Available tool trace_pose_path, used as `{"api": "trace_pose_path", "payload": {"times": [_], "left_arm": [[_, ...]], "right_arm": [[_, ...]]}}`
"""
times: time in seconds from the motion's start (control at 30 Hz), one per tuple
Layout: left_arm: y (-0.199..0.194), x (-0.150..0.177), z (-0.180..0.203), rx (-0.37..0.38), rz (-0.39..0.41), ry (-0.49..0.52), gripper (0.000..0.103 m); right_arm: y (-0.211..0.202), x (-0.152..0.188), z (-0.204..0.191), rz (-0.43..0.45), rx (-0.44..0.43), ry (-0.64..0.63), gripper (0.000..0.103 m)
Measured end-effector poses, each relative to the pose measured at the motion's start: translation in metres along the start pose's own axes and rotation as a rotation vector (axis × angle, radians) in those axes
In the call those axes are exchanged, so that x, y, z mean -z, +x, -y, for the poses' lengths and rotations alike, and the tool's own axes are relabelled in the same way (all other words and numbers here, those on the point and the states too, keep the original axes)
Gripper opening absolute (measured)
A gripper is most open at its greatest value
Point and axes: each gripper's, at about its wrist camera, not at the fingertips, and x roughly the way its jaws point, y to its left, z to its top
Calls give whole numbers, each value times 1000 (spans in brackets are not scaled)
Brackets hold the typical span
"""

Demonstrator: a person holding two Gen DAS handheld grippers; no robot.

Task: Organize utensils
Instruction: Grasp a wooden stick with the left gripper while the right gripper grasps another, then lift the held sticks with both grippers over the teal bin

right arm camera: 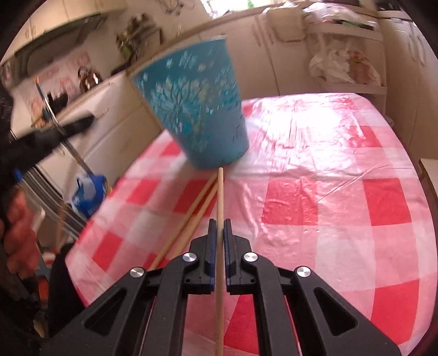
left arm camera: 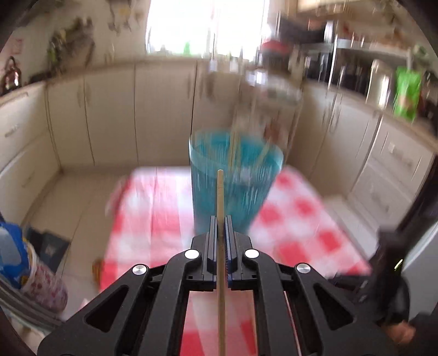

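Cream cabinet doors (left arm camera: 109, 109) line the far wall and run round both sides of the kitchen; a bright window (left arm camera: 202, 24) above them washes out in daylight; pale floor tiles (left arm camera: 68, 197) lie below; a table under a red-and-white checked cloth (right arm camera: 328, 191) fills the middle, its plastic cover glossy with glare; a kettle (right arm camera: 87, 78) sits on the counter; a white shelf rack (right arm camera: 353, 63) holds bags.

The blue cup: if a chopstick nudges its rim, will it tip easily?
Probably. The blue cup is tall and narrows toward its base, so it looks top-heavy. It seems thin-walled and light. The chopsticks already standing inside lean on the rim, which likely adds leverage.
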Motion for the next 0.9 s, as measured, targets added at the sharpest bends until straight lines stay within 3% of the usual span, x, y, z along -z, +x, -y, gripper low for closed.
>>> {"api": "trace_pose_path", "payload": {"times": [0.07,0.17,0.47,0.63,0.9], "left_arm": [[-21,-31,4,5,163,10,4],[-29,-70,10,19,322,-5,4],[33,-130,29,-43,509,-89,4],[66,-123,24,-94,491,-117,4],[109,-67,24,-158,320,-31,5]], "right_arm": [[-3,1,1,33,4,20,6],[-7,1,5,72,7,54,6],[-18,-1,6,135,8,45,6],[-23,-1,10,170,12,74,6],[-35,2,13,249,27,98,6]]}}
